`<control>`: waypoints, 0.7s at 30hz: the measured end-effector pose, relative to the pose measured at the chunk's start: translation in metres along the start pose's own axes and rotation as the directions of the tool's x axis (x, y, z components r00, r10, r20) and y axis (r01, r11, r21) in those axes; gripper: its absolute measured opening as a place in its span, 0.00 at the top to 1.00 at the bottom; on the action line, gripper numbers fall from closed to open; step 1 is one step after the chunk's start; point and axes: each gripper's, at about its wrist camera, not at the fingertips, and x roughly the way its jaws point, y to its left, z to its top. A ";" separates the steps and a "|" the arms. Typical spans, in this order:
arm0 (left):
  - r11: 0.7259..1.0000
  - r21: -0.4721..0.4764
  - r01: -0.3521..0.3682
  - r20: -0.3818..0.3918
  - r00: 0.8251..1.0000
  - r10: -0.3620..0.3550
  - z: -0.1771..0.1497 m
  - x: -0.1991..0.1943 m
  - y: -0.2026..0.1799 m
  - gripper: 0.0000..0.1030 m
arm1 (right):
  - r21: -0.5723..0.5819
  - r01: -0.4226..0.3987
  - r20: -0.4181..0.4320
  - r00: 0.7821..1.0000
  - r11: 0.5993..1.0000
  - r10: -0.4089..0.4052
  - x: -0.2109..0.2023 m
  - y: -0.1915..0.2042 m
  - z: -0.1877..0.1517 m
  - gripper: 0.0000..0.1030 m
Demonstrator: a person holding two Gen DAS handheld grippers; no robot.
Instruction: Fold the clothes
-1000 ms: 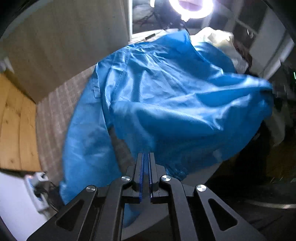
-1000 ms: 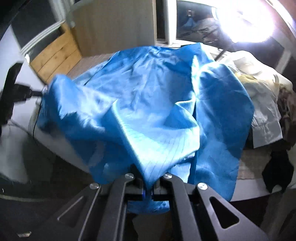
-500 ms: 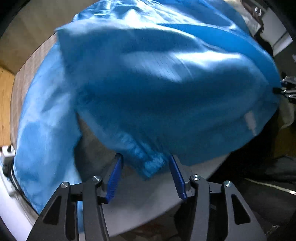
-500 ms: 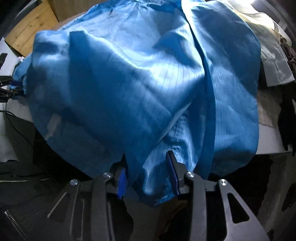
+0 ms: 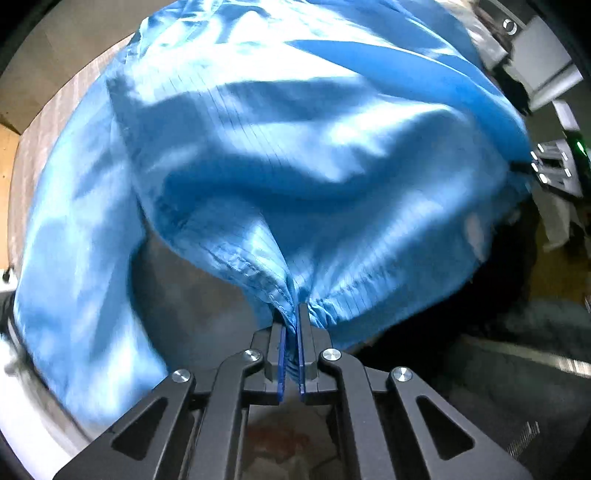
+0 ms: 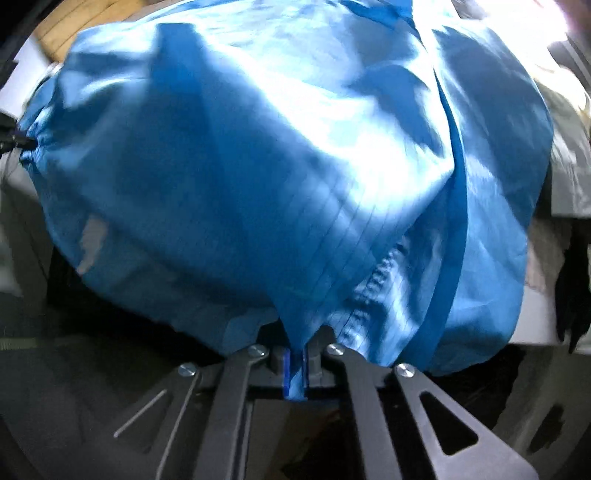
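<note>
A shiny blue garment [image 5: 295, 147] lies spread over the table and hangs over its near edge. In the left wrist view my left gripper [image 5: 291, 310] points down, its jaws closing on the gathered elastic hem with the blue pads pressing the cloth. In the right wrist view the same blue garment [image 6: 258, 147] fills the frame. My right gripper [image 6: 295, 350] is closing on another bunch of the hem beside the zip, with cloth pinched between the pads. Each gripper shows small at the other view's edge: the right gripper [image 5: 546, 170] and the left gripper [image 6: 11, 136].
A checked cloth [image 5: 48, 122] covers the table under the garment. Pale clothes [image 6: 569, 147] are piled at the right, with a dark garment [image 6: 576, 295] hanging off the table edge. Wooden flooring [image 6: 62, 29] shows at the far left. Below the table it is dark.
Both grippers sank toward the table edge. Each opened around the hem half a second ago and has since shut on it again. The garment fills more of both views.
</note>
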 end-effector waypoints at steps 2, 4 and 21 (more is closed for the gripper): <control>0.999 0.014 0.050 -0.046 0.998 -0.049 -0.025 -0.011 -0.010 0.96 | -0.085 -0.021 -0.030 0.999 0.996 0.019 -0.014 0.008 -0.008 0.96; 0.998 0.007 0.058 -0.088 0.994 -0.057 -0.045 -0.014 -0.013 0.89 | -0.146 -0.016 -0.076 0.997 0.989 0.005 -0.024 0.011 -0.015 0.89; 0.999 -0.054 -0.010 0.194 0.981 0.020 0.045 -0.038 0.010 0.65 | 0.076 0.296 0.184 0.934 0.952 -0.305 -0.068 -0.104 0.146 0.51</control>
